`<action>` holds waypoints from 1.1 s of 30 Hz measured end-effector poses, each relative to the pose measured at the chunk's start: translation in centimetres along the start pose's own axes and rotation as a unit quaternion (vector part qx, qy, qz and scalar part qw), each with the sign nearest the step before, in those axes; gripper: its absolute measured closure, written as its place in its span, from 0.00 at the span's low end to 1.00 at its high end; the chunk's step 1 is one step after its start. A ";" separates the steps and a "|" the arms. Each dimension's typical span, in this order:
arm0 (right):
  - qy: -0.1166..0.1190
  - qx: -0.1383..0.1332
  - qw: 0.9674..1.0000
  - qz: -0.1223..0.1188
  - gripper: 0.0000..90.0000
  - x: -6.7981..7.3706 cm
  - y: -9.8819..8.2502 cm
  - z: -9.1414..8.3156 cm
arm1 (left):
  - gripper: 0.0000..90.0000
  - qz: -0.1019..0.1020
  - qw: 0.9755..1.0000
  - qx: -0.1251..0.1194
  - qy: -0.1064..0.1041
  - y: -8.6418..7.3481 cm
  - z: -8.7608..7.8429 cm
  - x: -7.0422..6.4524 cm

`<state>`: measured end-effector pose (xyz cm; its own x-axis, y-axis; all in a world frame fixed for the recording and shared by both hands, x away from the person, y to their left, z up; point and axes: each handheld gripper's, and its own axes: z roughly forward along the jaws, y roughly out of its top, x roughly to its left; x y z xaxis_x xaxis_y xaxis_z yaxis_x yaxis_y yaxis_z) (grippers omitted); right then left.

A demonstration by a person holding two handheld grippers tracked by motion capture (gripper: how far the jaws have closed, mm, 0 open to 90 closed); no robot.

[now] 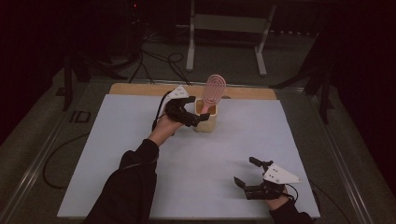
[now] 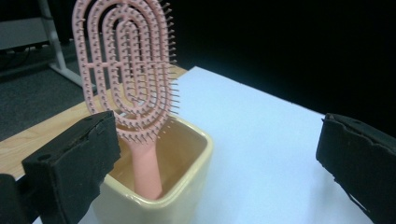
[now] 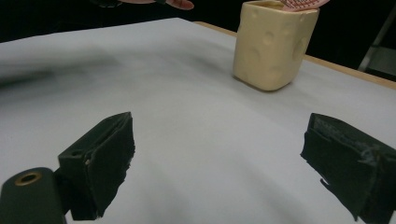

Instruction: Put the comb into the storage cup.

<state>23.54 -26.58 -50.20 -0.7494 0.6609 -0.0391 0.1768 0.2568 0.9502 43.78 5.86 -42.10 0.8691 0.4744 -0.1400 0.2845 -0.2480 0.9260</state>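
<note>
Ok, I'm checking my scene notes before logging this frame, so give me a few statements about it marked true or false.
1. The pink brush stands handle-down in the yellow cup. True.
2. The left gripper is shut on the brush handle. False: its jaws are wide open beside the cup, holding nothing.
3. The right gripper is open, over bare white sheet. True.
4. The cup lies tipped on its side. False: it stands upright.
5. The cup sits at the near edge of the sheet. False: it is near the far edge, by the wooden strip.
</note>
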 end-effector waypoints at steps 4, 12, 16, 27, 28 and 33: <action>0.002 0.001 1.000 -0.001 0.10 0.1 0.0 0.1 | 0.00 0.001 1.000 -0.003 -0.002 0.1 -0.7 -0.1; 0.003 0.001 1.000 -0.002 0.10 0.2 0.1 0.1 | 0.00 0.012 1.000 0.007 0.004 -0.2 -2.6 -0.4; 0.003 0.002 1.000 -0.003 0.10 0.2 0.1 0.2 | 0.00 0.019 1.000 0.008 0.005 -0.5 -3.7 -0.5; 0.003 0.004 1.000 -0.003 0.10 0.2 0.1 0.3 | 0.00 0.018 0.999 0.014 0.023 -1.7 -6.3 -0.8; 0.002 0.004 1.000 -0.003 0.10 0.2 0.1 0.3 | 0.00 0.019 0.999 0.016 0.024 -1.8 -6.5 -0.8; 0.003 0.005 1.000 -0.006 0.10 0.2 0.1 0.4 | 0.00 0.014 0.999 0.018 0.028 -2.4 -7.7 -0.8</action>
<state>23.65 -26.14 -50.26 -0.7557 0.6531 -0.0489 0.1742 0.2723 0.9463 39.29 12.61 -41.53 0.8536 0.5124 -0.0939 0.2754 -0.2909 0.9163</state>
